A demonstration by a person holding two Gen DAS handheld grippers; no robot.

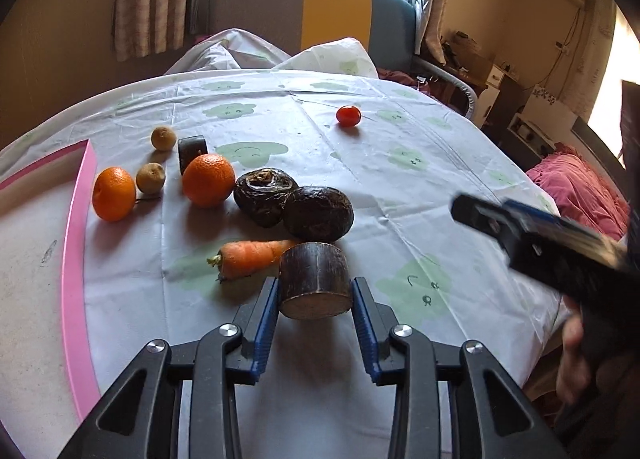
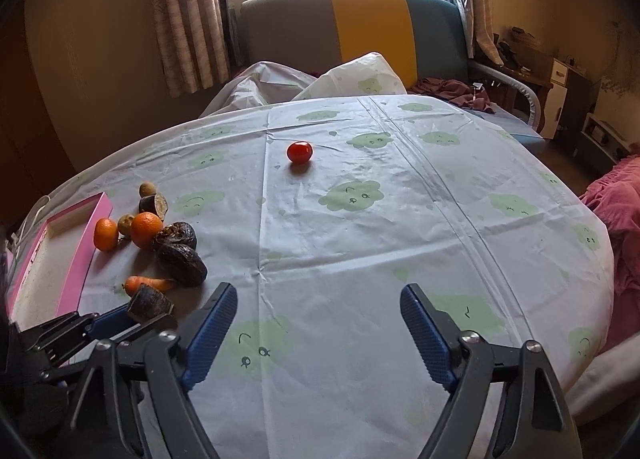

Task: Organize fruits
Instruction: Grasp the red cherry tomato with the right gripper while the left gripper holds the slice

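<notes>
My left gripper (image 1: 315,293) is shut on a dark sugarcane piece (image 1: 314,279), held just above the cloth; it also shows in the right wrist view (image 2: 150,305). Beyond it lie a carrot (image 1: 252,257), two dark water chestnuts (image 1: 318,219), two oranges (image 1: 208,179), two small brown fruits (image 1: 150,177) and another sugarcane piece (image 1: 192,151). A red tomato (image 2: 299,151) lies alone farther back. My right gripper (image 2: 314,311) is open and empty over the bare cloth, to the right of the left gripper.
A pink-rimmed tray (image 1: 76,243) lies at the table's left edge. The table is covered with a white cloth (image 2: 360,243) printed with green clouds. A sofa (image 2: 360,27) stands behind it, and pink bedding (image 2: 616,211) lies at the right.
</notes>
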